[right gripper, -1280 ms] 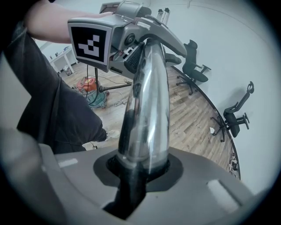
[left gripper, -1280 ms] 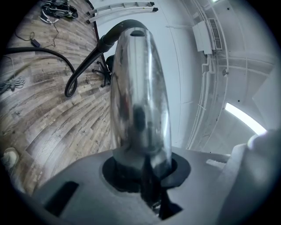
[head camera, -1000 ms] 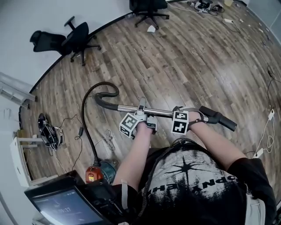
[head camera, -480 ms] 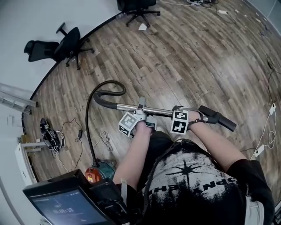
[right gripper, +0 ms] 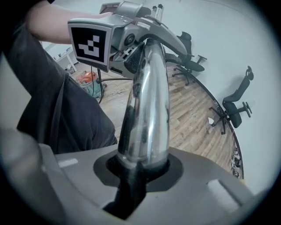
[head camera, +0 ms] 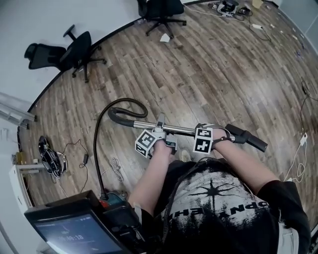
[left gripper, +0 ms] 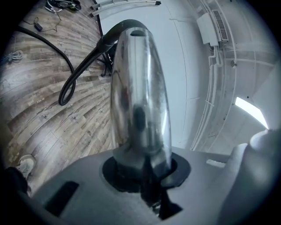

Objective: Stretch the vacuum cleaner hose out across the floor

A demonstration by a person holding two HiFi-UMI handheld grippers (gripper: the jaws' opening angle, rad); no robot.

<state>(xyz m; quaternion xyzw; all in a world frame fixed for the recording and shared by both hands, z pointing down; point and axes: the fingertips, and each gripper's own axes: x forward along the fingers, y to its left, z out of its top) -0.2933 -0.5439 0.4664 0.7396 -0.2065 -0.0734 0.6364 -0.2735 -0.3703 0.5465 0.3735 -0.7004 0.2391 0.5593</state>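
I hold a chrome vacuum wand (head camera: 181, 130) level in front of the person, over the wood floor. My left gripper (head camera: 160, 134) is shut on the wand near its hose end, and its view shows the tube (left gripper: 139, 101) clamped between the jaws. My right gripper (head camera: 216, 133) is shut on the wand (right gripper: 147, 110) near the black handle (head camera: 247, 138). The black hose (head camera: 97, 149) loops off the wand's left end (head camera: 126, 106) and runs down to the orange and teal cleaner (head camera: 110, 198), which is half hidden behind a screen.
Two black office chairs (head camera: 74, 47) (head camera: 161, 10) stand by the curved wall. Cables and a headset (head camera: 52, 161) lie at the left, a white cord (head camera: 117, 168) by the hose, more cables (head camera: 300, 149) at the right. A screen device (head camera: 74, 233) fills the bottom left.
The wand and both grippers sit slightly lower in view. The hose loop has shifted right and opened a little. More of the cleaner is hidden behind the screen.
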